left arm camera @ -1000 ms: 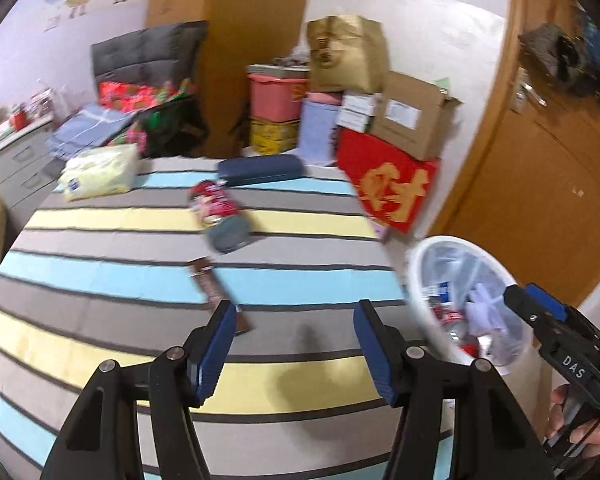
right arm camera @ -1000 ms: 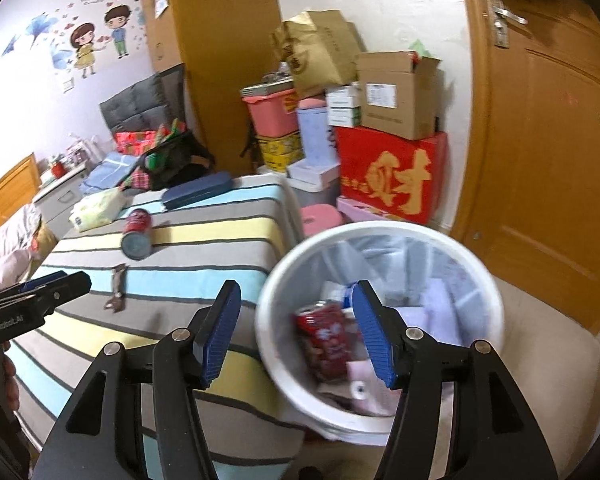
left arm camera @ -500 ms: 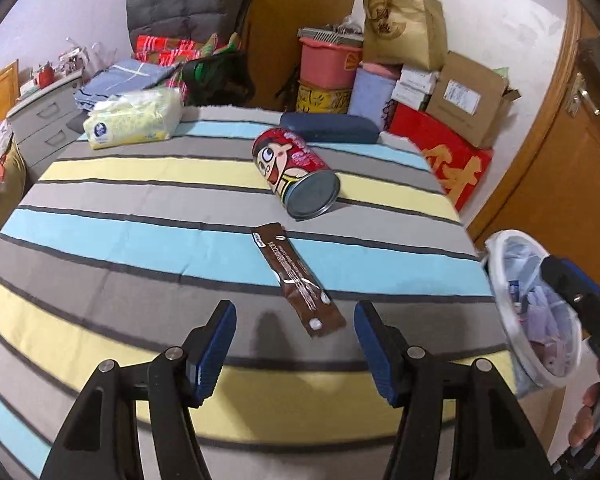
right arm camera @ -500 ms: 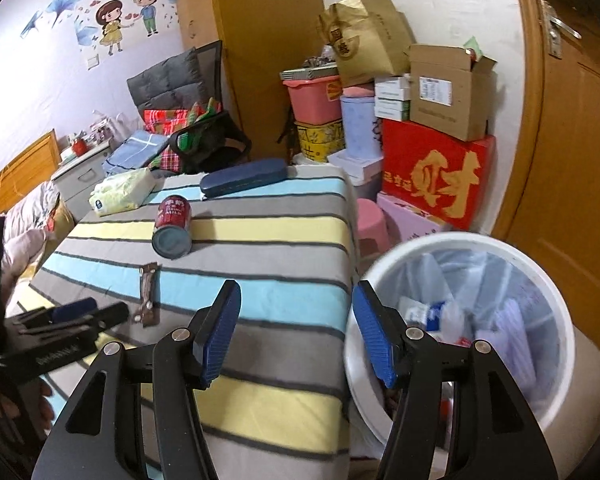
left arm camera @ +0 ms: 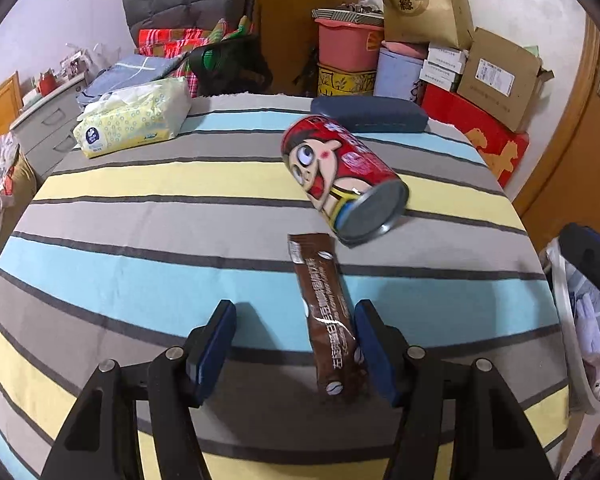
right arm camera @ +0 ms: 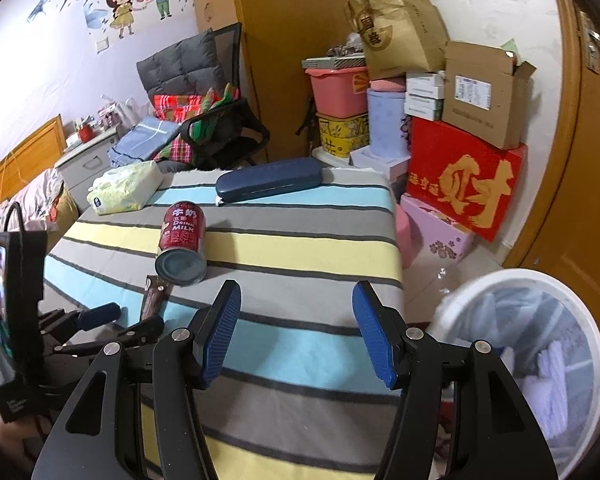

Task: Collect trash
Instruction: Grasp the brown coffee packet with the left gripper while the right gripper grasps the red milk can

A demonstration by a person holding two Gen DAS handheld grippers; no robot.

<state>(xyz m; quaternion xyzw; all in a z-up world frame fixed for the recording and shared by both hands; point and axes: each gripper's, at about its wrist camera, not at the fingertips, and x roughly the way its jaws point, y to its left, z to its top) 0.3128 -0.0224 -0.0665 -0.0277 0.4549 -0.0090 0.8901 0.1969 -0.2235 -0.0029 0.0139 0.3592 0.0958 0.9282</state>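
Note:
A brown snack wrapper (left arm camera: 326, 312) lies flat on the striped table (left arm camera: 140, 264). My left gripper (left arm camera: 294, 346) is open and low over the table, with the wrapper's near end between its fingers, close to the right finger. A red milk can (left arm camera: 342, 178) lies on its side just beyond the wrapper. In the right wrist view the can (right arm camera: 182, 238) and wrapper (right arm camera: 152, 298) show, with my left gripper (right arm camera: 118, 322) around the wrapper. My right gripper (right arm camera: 296, 332) is open and empty above the table's right part. The white trash bin (right arm camera: 540, 344) stands on the floor at the right.
A yellow tissue pack (left arm camera: 134, 122) and a dark blue case (left arm camera: 370, 116) lie at the table's far side. Boxes, a pink bucket and a paper bag (right arm camera: 400, 28) are stacked behind. A chair with cushions (right arm camera: 204, 108) stands at the far left. A wooden door (right arm camera: 580, 160) is at the right.
My left gripper moved forward and down over the table until the brown wrapper lies between its fingers. My right gripper swung left from above the bin to over the table.

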